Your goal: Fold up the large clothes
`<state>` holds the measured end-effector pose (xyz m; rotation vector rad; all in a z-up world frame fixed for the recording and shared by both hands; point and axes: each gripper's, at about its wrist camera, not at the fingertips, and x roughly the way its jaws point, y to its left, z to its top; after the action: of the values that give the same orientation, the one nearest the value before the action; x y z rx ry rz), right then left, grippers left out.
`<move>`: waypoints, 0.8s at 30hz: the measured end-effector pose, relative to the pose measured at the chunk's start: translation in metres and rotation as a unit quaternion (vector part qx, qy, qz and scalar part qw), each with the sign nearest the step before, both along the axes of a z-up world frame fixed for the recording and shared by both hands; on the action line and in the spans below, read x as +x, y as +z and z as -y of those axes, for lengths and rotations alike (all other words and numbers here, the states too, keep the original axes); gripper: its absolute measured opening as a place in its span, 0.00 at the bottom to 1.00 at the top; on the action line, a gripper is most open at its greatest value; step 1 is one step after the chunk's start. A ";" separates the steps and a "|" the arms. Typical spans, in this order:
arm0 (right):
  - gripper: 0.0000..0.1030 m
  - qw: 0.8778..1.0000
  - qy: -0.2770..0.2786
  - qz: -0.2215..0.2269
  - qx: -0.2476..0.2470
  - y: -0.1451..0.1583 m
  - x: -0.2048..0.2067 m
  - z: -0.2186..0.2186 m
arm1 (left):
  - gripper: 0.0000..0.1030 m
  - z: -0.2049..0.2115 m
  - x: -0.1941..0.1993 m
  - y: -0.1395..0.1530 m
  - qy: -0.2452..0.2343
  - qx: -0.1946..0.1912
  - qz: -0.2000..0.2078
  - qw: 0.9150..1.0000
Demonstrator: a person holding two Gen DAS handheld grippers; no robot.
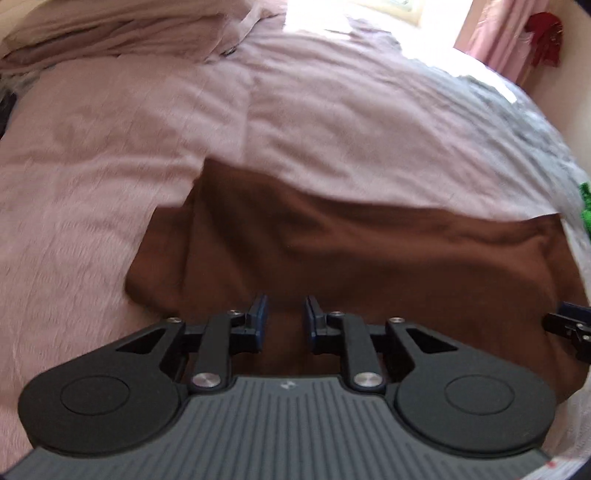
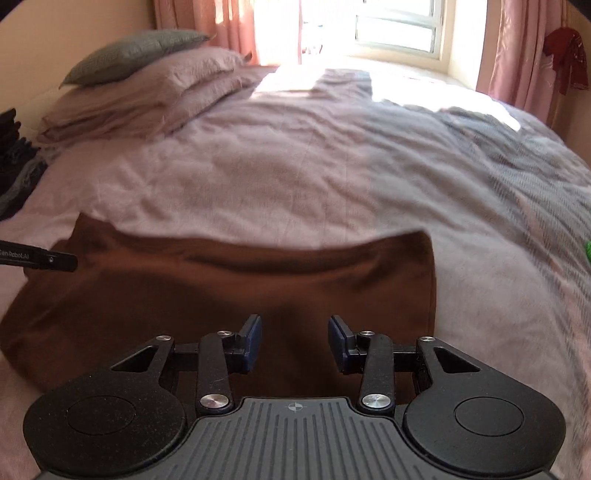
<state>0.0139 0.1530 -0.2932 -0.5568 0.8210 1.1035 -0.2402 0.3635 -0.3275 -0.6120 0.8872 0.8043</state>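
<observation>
- I am looking down both wrist cameras at a dark brown, soft cotton garment point(image 1: 351, 251) that is lying spread flat on the mauve, crinkled bedspread point(image 1: 110, 166), near the bed's near edge.
- My left gripper point(image 1: 284, 317) is hanging over the near part of the brown garment, with its blue-padded jaws standing a narrow gap apart; brown cloth is showing in the gap, below the pads, and I am seeing no fold pinched between them.
- My right gripper point(image 2: 294, 341) is hovering over the same garment's near part, closer to its right edge, with its jaws standing wider apart than the left pair; the cloth is lying beneath them, not gripped.
- In the right wrist view the garment point(image 2: 221, 295) is stretching away from the jaws to a straight far edge, and the left gripper's black side point(image 2: 44, 260) is poking in over the garment's left end.
- In the left wrist view a blue-tipped finger of the right gripper point(image 1: 570, 321) is showing at the garment's right end.
- Beyond the garment, a stack of mauve pillows point(image 2: 147, 92) topped by a grey-green cushion point(image 2: 136, 51) is sitting at the bed's far left, and pink curtains point(image 2: 517, 51) are hanging by the bright window point(image 2: 399, 29).
- Both views are slightly blurred.
</observation>
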 end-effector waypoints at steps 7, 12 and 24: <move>0.35 0.999 -0.037 -0.037 0.008 0.028 -0.010 0.021 | 0.30 0.022 -0.011 0.033 0.053 -0.027 -0.036 0.998; 0.36 0.995 -0.051 -0.086 0.002 0.041 -0.021 0.029 | 0.35 0.038 0.000 0.051 0.040 -0.038 -0.068 0.996; 0.37 0.989 -0.114 -0.082 0.037 0.041 0.010 0.044 | 0.20 0.050 0.035 0.053 -0.066 -0.007 0.027 0.997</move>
<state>0.0242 0.1089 -0.2526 -0.3040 0.9585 0.9729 -0.2052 0.3133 -0.2744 -0.5790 0.8756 0.6604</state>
